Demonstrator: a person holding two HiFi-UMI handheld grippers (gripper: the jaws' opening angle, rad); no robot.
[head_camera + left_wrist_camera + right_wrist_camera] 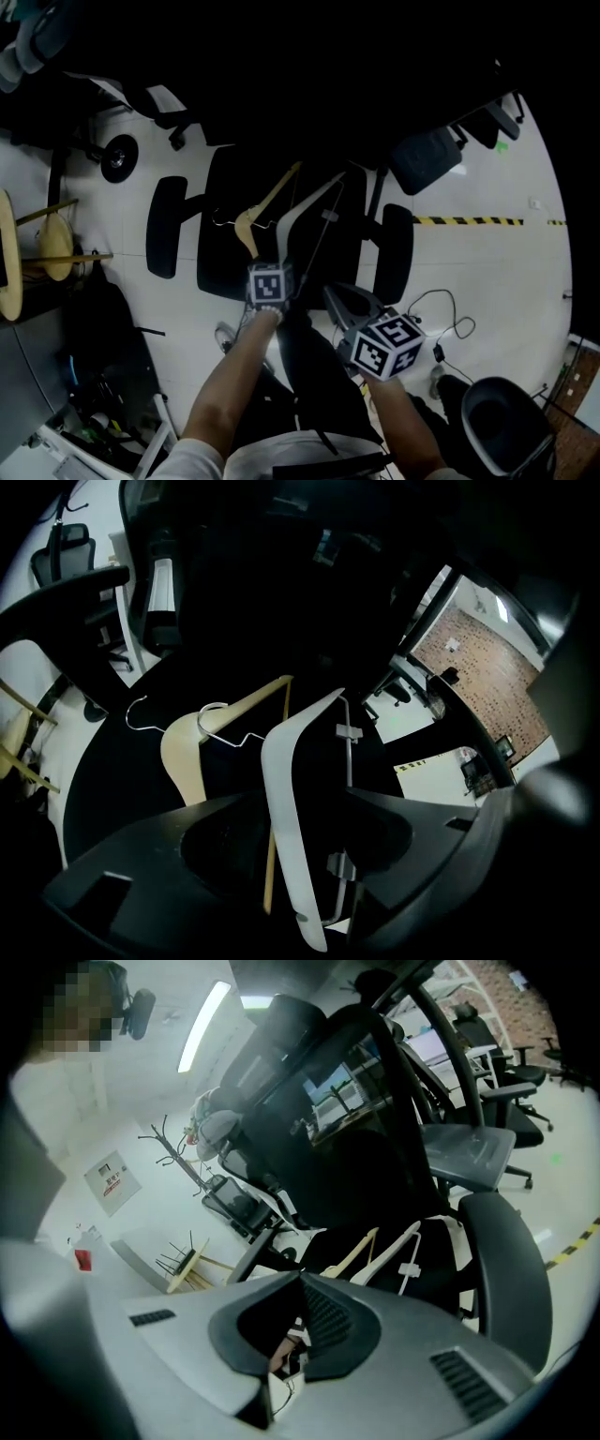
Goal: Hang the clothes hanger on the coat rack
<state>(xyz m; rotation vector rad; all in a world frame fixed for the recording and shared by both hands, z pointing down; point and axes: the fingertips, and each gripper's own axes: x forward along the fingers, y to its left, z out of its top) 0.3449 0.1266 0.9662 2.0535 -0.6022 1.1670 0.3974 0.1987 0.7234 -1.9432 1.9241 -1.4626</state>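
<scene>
Left gripper sits over the seat of the black office chair, centre of the head view, and is pitched steeply down. Its jaws are spread wide with nothing clamped. The white plastic hanger with a metal clip bar runs up through the gap between them in the left gripper view. The pads don't look to be on it. I read this as a pre-grasp. The wide opening gives margin around the hanger's flat arm, and the steep pitch fits a hanger lying flat on the seat.

A pale wooden hanger with a wire hook lies just beside the white one, on its left in that view. The white one's wire hook looks to lie across the wooden body, but I can't tell if they're actually caught. The risk is that lifting the white one drags the wooden one along.

Right gripper is at lower right of centre in the head view. Its jaws are together with nothing between them. It is held back from the seat, probably kept clear so it doesn't crowd the pick.

A dark branched coat rack stands against the pale wall, upper left of the right gripper view, well apart from the chair. So this is an early stage: the hanger is still on the seat, not yet gripped, and the carry and hang are all ahead.
</scene>
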